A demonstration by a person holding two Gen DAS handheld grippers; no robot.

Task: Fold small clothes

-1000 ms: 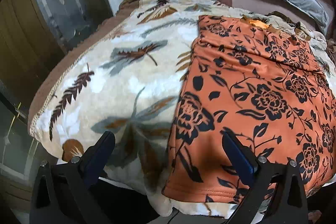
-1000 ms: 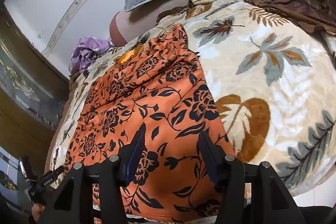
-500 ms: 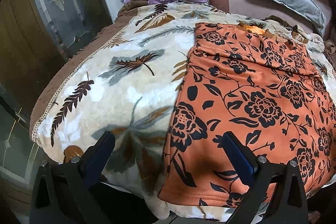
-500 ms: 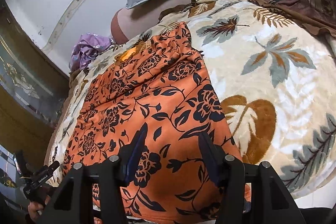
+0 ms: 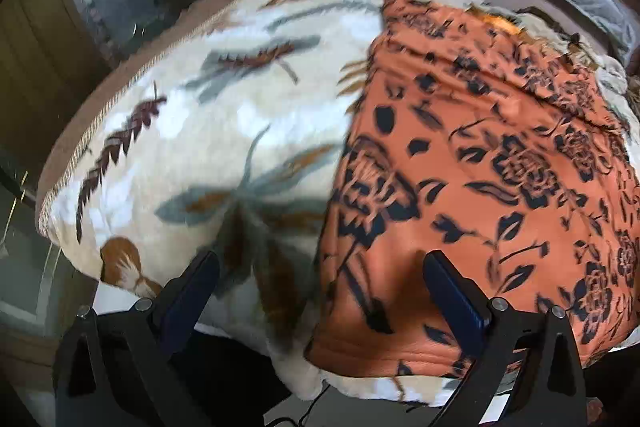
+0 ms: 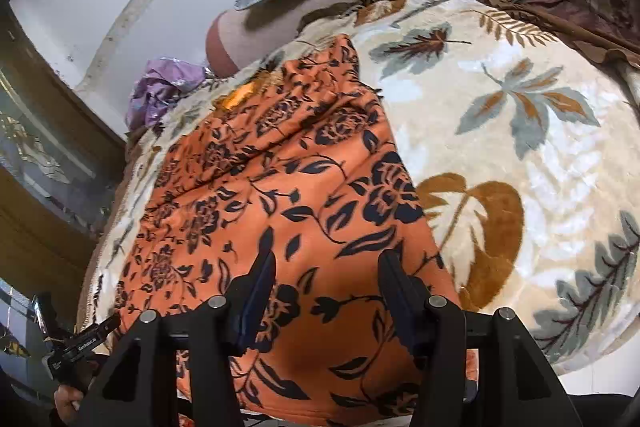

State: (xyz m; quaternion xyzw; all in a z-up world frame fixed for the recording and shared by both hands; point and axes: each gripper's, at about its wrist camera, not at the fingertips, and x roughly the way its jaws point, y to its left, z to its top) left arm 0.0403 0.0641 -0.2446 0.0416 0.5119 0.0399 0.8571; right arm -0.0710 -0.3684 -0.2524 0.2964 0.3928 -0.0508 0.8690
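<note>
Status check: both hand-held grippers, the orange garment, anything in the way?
Left hand-held gripper open, empty, at the near hem corner. Right hand-held gripper open over the orange floral garment, which lies flat on the leaf-print blanket. Nothing on the garment.

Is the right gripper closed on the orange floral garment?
No, the right gripper is open above the orange floral garment, gripping nothing.
</note>
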